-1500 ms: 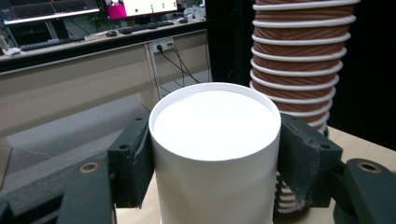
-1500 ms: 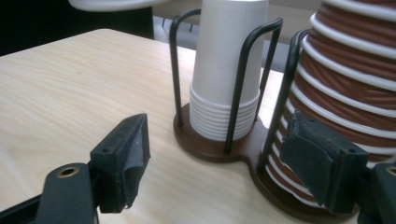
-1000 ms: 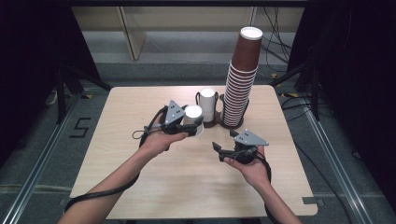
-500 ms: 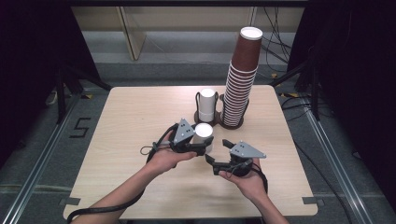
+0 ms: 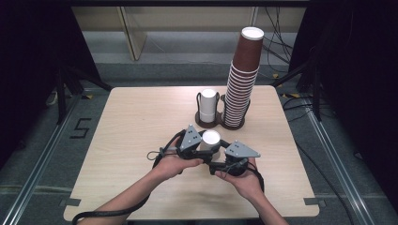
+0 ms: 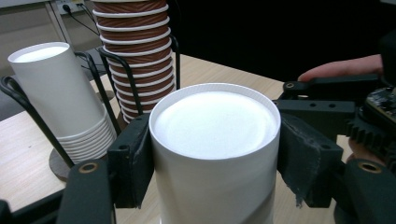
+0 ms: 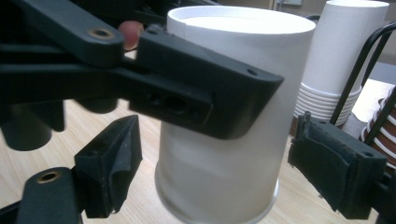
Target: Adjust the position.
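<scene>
A white paper cup (image 5: 210, 138) stands upside down, its base up, just over the wooden table (image 5: 141, 117) near the front middle. My left gripper (image 5: 207, 146) is shut on it, with both pads pressed on its upper sides (image 6: 215, 154). My right gripper (image 5: 214, 162) comes in from the right. Its jaws flank the cup's lower rim (image 7: 219, 186) and have just been closing, with a gap still on each side, so they do not touch it. The left gripper's black jaw crosses the right gripper view in front of the cup.
Behind the cup stands a dark wire holder with a short stack of white cups (image 5: 208, 105) and, to its right, a tall stack of brown cups (image 5: 240, 79). Both stacks rise close behind the grippers (image 6: 56, 102). Cables trail from both hands.
My left gripper has carried the white cup nearer to the person and to the right. The right gripper has moved left until its jaws are around the cup's lower part.
</scene>
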`<state>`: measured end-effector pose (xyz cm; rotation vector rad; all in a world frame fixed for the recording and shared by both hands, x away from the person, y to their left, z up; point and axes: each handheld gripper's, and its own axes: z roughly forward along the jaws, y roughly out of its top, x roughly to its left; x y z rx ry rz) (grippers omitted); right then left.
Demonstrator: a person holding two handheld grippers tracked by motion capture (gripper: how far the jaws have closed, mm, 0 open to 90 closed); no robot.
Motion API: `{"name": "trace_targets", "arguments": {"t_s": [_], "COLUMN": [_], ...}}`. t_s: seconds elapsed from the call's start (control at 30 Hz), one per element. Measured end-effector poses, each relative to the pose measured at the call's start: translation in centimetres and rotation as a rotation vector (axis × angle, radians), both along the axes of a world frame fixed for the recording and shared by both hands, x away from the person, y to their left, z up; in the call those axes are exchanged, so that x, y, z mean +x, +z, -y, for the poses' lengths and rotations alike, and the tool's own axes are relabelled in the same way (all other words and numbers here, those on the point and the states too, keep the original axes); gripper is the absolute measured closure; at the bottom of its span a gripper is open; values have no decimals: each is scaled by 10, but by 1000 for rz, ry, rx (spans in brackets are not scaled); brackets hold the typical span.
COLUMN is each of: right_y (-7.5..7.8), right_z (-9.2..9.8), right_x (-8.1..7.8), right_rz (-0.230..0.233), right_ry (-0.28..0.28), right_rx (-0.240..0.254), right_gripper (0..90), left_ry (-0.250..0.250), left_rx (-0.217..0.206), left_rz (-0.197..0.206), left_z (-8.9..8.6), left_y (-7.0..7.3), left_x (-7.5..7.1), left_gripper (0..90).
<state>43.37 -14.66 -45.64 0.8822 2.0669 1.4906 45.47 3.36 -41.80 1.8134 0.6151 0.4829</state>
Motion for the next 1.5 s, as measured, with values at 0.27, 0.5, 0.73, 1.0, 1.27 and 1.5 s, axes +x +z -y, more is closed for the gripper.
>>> {"name": "trace_targets", "arguments": {"t_s": [0.27,0.5,0.73,1.0,1.27,1.5], "right_y": [-3,-3,-4,-7,-7,-7], "right_z": [0,2,5,14,24,25], "right_x": [-3,-3,-1,3,8,9], "right_rz": [-6,-21,-35,-92,-147,-222], "right_ry": [-17,-24,-44,-80,-116,-139], "right_rx": [-5,39,58,91,167,250], "right_gripper": [250,320,334,335,334,334], "left_ry": [-11,-25,-32,-21,-37,-37], "left_rx": [-3,-31,-65,-76,-1,30], "left_rz": [-2,-22,-10,46,132,160], "left_z": [4,1,-1,-15,-34,-38], "left_y": [0,-1,1,11,0,-22], "left_x": [-3,-1,-1,-6,-20,-30], "left_gripper": [321,296,186,104,0,0]}}
